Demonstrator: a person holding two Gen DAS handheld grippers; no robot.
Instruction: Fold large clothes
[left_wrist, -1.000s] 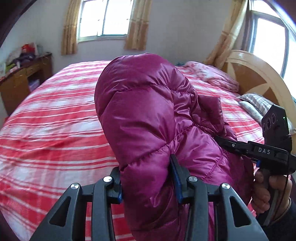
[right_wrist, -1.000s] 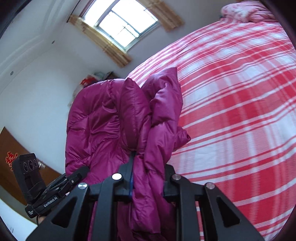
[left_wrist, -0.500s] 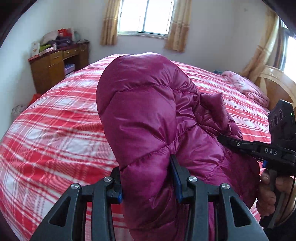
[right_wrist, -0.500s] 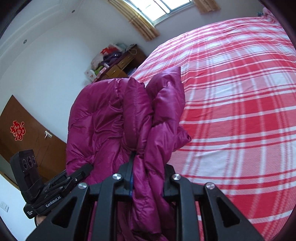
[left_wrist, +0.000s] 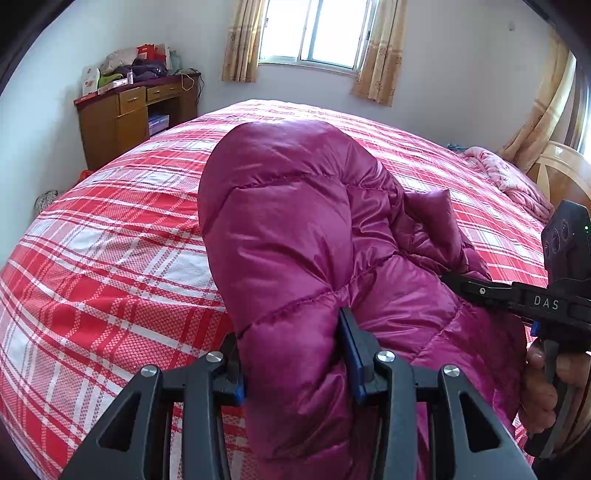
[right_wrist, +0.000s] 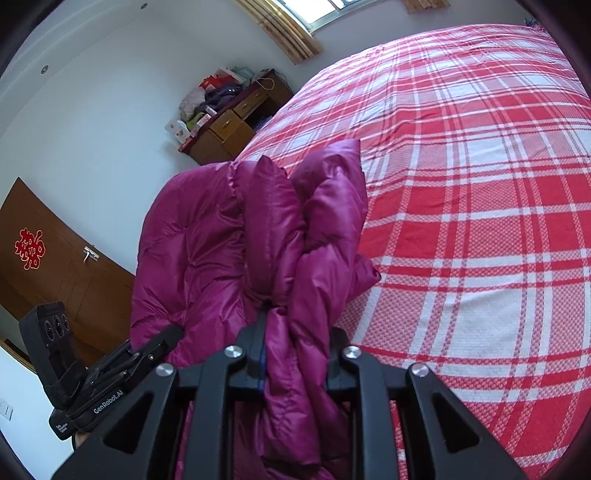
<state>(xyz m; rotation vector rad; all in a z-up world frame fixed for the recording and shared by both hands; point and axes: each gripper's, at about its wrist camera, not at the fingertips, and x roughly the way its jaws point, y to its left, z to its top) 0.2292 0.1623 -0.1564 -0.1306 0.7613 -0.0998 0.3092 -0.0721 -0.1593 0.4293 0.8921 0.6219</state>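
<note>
A magenta puffer jacket (left_wrist: 295, 229) hangs bunched above the red-and-white plaid bed (left_wrist: 92, 266). My left gripper (left_wrist: 291, 354) is shut on a thick quilted fold of it, the blue pads pressing in from both sides. My right gripper (right_wrist: 295, 347) is shut on a narrower gathered bunch of the same jacket (right_wrist: 207, 236). In the left wrist view the right gripper's black body (left_wrist: 517, 295), held by a hand (left_wrist: 539, 387), reaches into the jacket from the right. In the right wrist view the left gripper's body (right_wrist: 110, 373) shows at the lower left. The jacket's lower part is hidden behind the grippers.
The plaid bed (right_wrist: 480, 184) fills most of both views. A cluttered wooden desk (left_wrist: 136, 110) stands by the far wall under a curtained window (left_wrist: 314, 33). A pink blanket (left_wrist: 509, 177) lies by the wooden headboard (left_wrist: 561, 173). A brown door (right_wrist: 59, 258) is on the left.
Both grippers carried the jacket sideways across the bed and a little lower. The desk has come further into both views and the headboard has slid off to the right. Both grips are unchanged.
</note>
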